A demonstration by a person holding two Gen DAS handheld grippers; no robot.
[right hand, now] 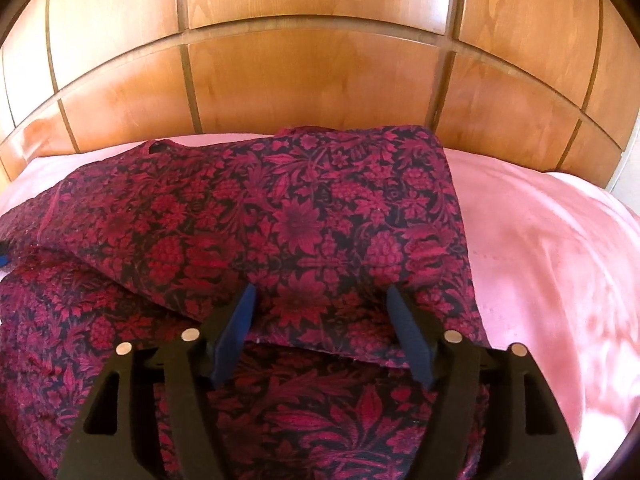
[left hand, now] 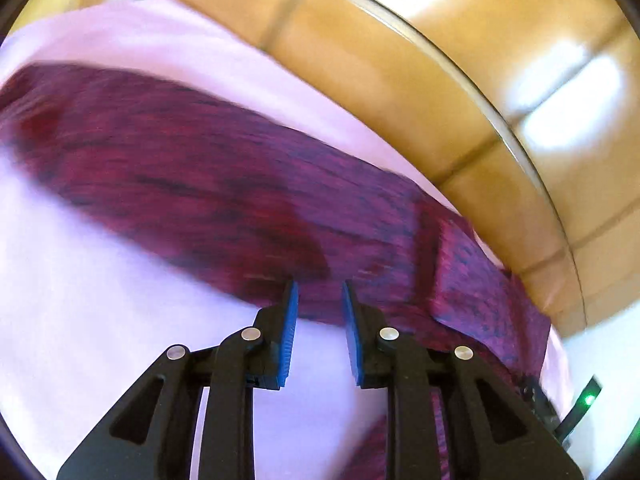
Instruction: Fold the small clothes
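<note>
A dark red garment with a black floral pattern [right hand: 304, 216] lies on a pink sheet [right hand: 540, 260]. Its upper part is folded over a lower layer, and the fold's edge runs just beneath my right gripper [right hand: 320, 292]. That gripper hangs over the garment with its jaws wide apart and nothing pinched between them. The left wrist view is blurred: the garment [left hand: 208, 176] crosses it as a long purple-red band. My left gripper [left hand: 320, 286] sits at the band's near edge, its blue pads [left hand: 290, 332] a small gap apart with no cloth between them.
A wooden panelled headboard [right hand: 320, 80] rises straight behind the bed and also fills the upper right of the left wrist view [left hand: 420, 92]. Bare pink sheet [left hand: 80, 300] lies on the near side of the garment. A dark device with a green light [left hand: 588, 400] sits at the lower right.
</note>
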